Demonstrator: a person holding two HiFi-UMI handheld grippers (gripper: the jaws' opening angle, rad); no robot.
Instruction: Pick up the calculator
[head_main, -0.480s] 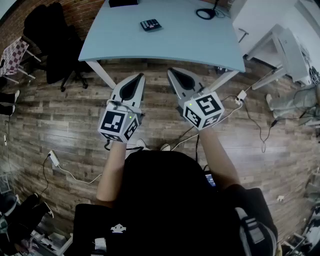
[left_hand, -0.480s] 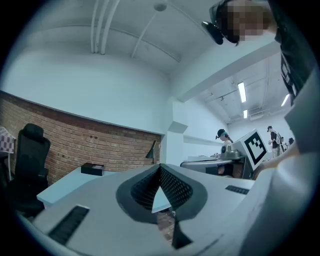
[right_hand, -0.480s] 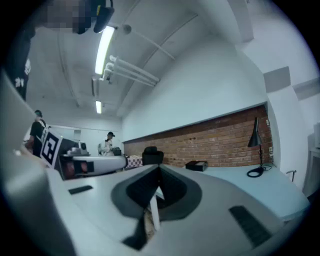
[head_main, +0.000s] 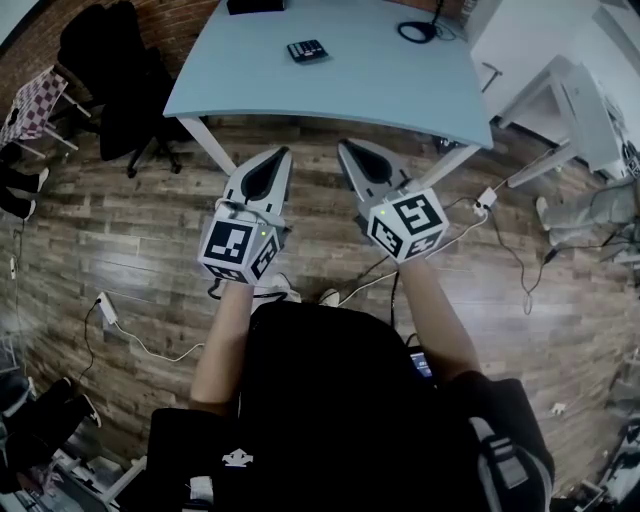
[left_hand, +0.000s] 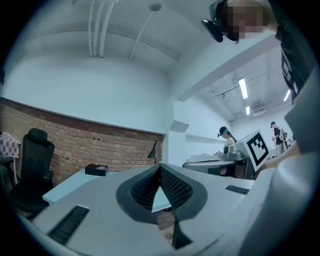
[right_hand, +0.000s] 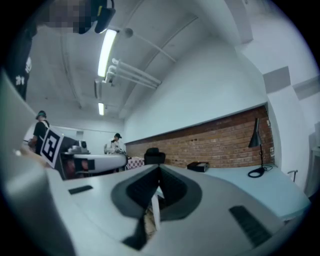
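Note:
The dark calculator lies on the far part of the pale blue table, well beyond both grippers. My left gripper and my right gripper are held side by side over the wooden floor, short of the table's near edge, pointing toward it. Both are shut with nothing between the jaws. In the left gripper view the tips of the left gripper meet, and the right gripper looks the same in its own view. The calculator does not show in either gripper view.
A black box and a lamp's round base sit at the table's far edge. A black office chair stands left of the table, white furniture to the right. Cables and a power strip lie on the floor.
Both grippers keep the same pose. Only the head view has shifted slightly, so the table sits a little further right in the frame.

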